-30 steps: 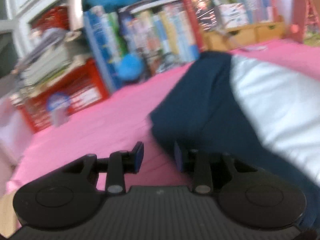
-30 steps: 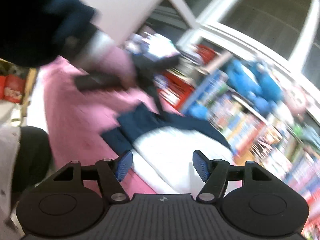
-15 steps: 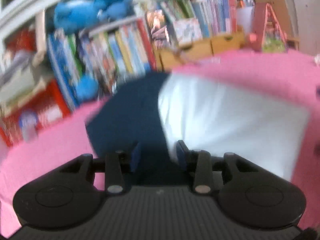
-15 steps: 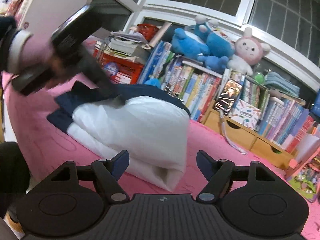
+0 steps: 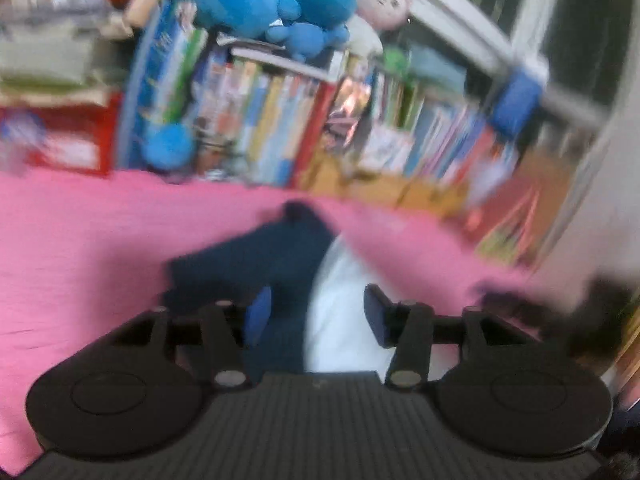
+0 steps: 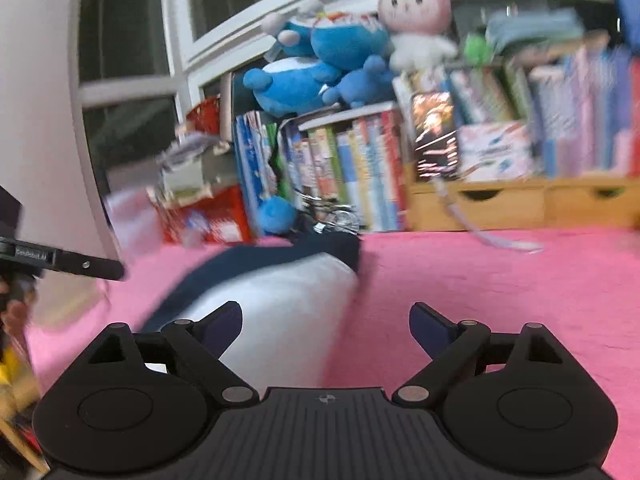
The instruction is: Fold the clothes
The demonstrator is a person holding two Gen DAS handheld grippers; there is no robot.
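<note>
A folded garment (image 5: 288,256), navy outside with a white panel, lies on the pink cover (image 5: 80,240). My left gripper (image 5: 316,314) hovers just above its near end. Its jaws are opening, and the cloth shows below the gap with the pads off it. In the right wrist view the same garment (image 6: 272,292) lies ahead and to the left on the pink cover (image 6: 500,280). My right gripper (image 6: 326,320) has its jaws opening wide, over the bundle's right edge and gripping nothing. The left gripper's black finger (image 6: 80,266) pokes in at the left edge.
A row of books (image 6: 344,172) stands behind the pink cover, with blue plush toys (image 6: 320,64) and a pink rabbit (image 6: 416,12) on top. Wooden drawers (image 6: 500,204) sit at the back right, red boxes (image 6: 208,220) at the back left. A window frame (image 6: 132,88) rises behind.
Both pairs of jaws have spread wider. The left gripper rose and drew back from the garment. The right gripper rolled level and swung round to the garment's right side.
</note>
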